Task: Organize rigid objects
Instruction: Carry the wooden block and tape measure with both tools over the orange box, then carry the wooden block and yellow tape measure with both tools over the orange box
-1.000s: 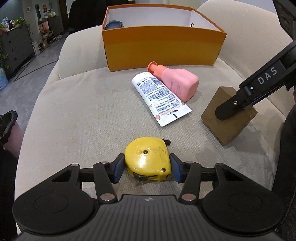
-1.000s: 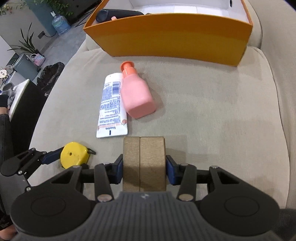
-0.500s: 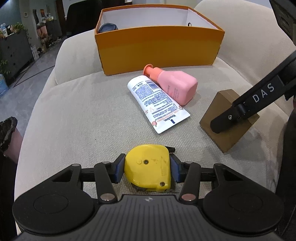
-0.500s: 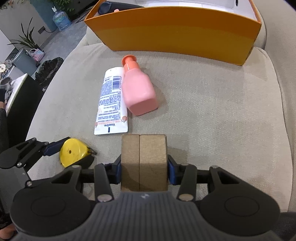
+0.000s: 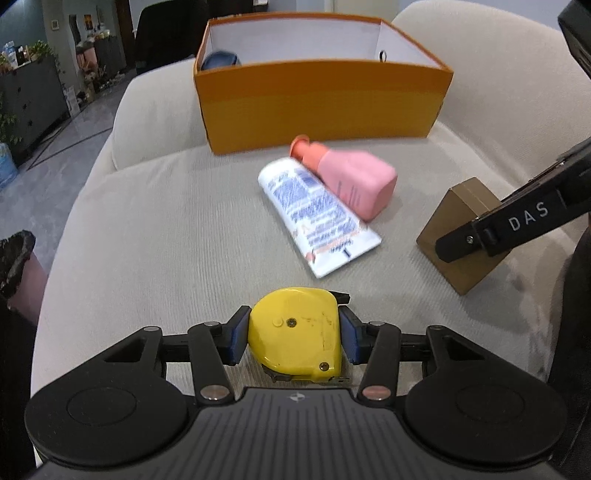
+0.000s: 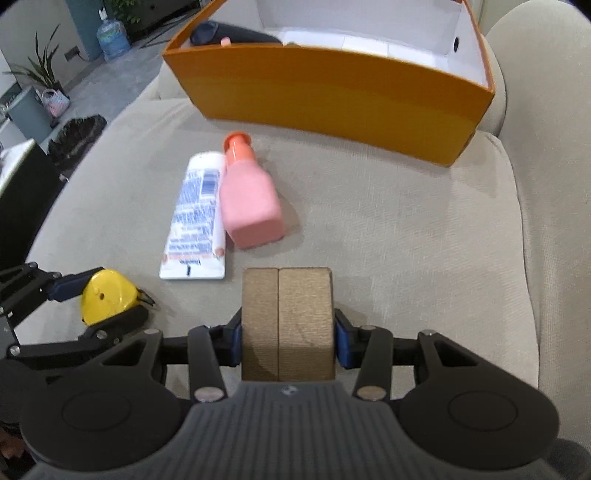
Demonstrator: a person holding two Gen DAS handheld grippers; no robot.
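Left hand-held gripper (image 5: 293, 341) clamps yellow tape measure (image 5: 295, 332); right hand-held gripper (image 6: 288, 341) clamps wooden block (image 6: 288, 321).
Risk: smooth casing slipping from the pads before reaching the orange box (image 5: 321, 107).

Beyond the beige sofa (image 6: 406, 229), a blue water jug (image 6: 112, 35) stands on the grey floor (image 5: 48, 173) by a potted plant (image 6: 37, 72) (leaves spiky), near a dark cabinet (image 5: 33, 99) and a pale woven basket (image 6: 55, 103).

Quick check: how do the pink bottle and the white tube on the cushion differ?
The pink bottle is blocky with an orange cap; the white tube is flat, with blue print. The bottle's cap points toward the orange box; the tube's flat crimped end points away from it. Shared: both lie on their sides, touching, and neither is gripped.
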